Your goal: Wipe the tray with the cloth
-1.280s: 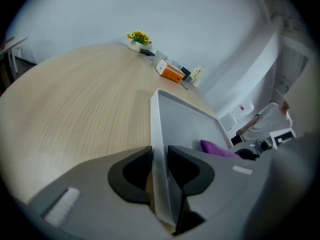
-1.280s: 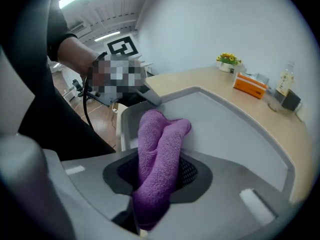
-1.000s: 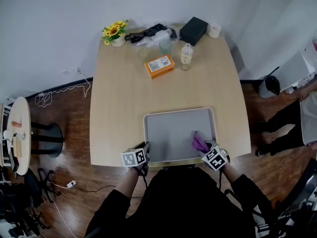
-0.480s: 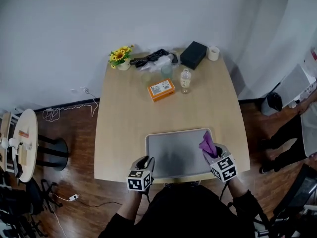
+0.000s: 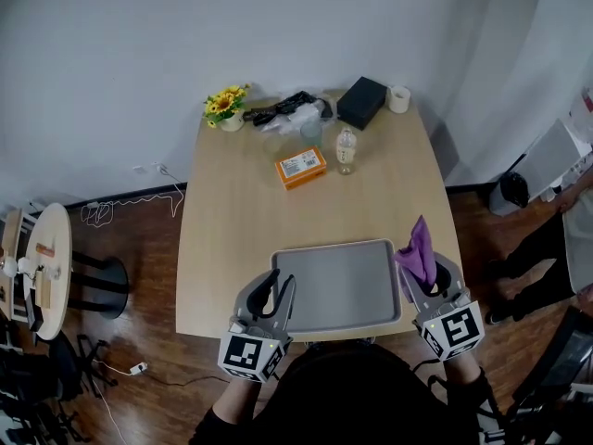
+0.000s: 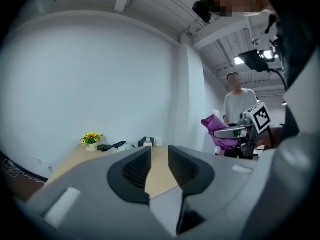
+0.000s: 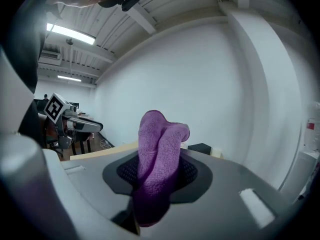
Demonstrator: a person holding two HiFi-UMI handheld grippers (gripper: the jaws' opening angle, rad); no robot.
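Note:
The grey tray [image 5: 335,290] lies flat at the near edge of the wooden table [image 5: 232,230]. My right gripper [image 5: 428,281] hangs in the air just off the tray's right end, shut on the purple cloth [image 5: 417,247], which sticks up from the jaws. In the right gripper view the cloth [image 7: 159,154] is bunched between the pads and hides the gap. My left gripper [image 5: 280,282] is raised over the tray's near left corner. Its jaws stand a little apart with nothing between them [image 6: 159,156]. The left gripper view also catches the cloth [image 6: 215,126].
At the table's far end stand an orange box [image 5: 299,167], a clear bottle [image 5: 347,151], a black box [image 5: 361,103], a white cup [image 5: 399,98] and a pot of yellow flowers [image 5: 226,108]. A small round side table [image 5: 37,267] is at left. A person [image 6: 239,104] stands at right.
Both grippers have risen from the tray's near edge towards the head camera. The right one has lifted the purple cloth off the tray surface. The tray has not moved.

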